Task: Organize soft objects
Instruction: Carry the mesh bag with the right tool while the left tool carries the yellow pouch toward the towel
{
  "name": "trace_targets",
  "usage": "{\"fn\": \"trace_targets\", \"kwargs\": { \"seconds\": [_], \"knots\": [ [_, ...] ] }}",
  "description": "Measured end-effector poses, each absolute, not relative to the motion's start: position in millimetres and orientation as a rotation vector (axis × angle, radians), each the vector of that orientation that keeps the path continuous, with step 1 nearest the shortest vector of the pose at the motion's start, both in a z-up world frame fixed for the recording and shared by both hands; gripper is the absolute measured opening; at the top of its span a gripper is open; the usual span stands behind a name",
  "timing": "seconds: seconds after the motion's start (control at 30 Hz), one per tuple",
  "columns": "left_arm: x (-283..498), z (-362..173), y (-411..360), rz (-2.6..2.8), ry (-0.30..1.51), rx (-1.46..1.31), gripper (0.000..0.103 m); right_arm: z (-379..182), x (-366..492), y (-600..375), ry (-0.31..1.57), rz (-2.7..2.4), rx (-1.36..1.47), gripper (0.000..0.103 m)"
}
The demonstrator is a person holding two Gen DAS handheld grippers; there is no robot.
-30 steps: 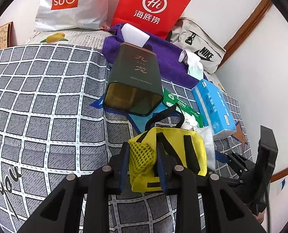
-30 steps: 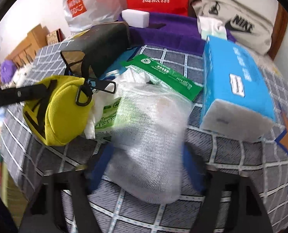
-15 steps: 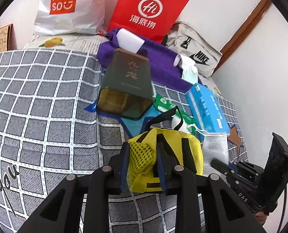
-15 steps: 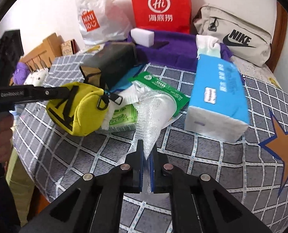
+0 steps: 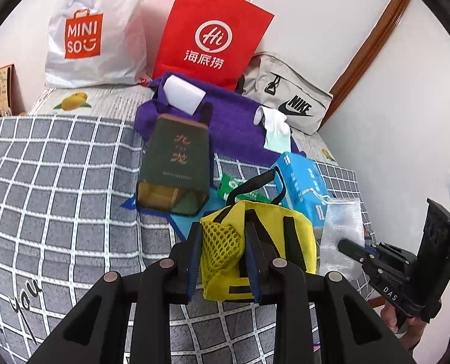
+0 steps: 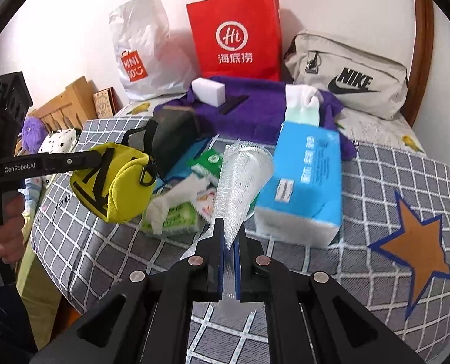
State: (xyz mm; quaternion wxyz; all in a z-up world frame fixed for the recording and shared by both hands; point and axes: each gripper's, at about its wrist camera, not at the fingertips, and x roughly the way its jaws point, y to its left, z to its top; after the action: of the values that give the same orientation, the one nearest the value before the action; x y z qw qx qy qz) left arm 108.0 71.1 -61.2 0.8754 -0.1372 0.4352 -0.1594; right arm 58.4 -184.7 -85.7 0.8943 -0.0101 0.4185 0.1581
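Left gripper [image 5: 222, 261] is pinching the yellow pouch [image 5: 264, 242] by its mesh end, jaws narrow on the fabric, pouch hanging clear above the checked blanket [image 5: 58, 188]. Right gripper [image 6: 228, 253] is clamping the clear mesh bag [image 6: 240, 179] at one bunched corner, jaws nearly together, bag fanning out above the tissue pack [image 6: 303, 182]. Both are reading as light, limp and crushable; the bag looks slippery, so a deep pinch on gathered material seems safest.

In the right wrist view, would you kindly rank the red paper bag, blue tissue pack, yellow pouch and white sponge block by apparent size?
1. red paper bag
2. blue tissue pack, close to it and nearer the camera, so unsure
3. yellow pouch
4. white sponge block
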Motion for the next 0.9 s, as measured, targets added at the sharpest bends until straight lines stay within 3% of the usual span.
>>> {"fn": "trace_targets", "kwargs": {
  "seconds": [0.9],
  "knots": [
    [220,-35,60,-0.257,0.900,-0.228,0.025,-47,180,-197,0.811,0.318,-0.038,0.005]
  ]
}}
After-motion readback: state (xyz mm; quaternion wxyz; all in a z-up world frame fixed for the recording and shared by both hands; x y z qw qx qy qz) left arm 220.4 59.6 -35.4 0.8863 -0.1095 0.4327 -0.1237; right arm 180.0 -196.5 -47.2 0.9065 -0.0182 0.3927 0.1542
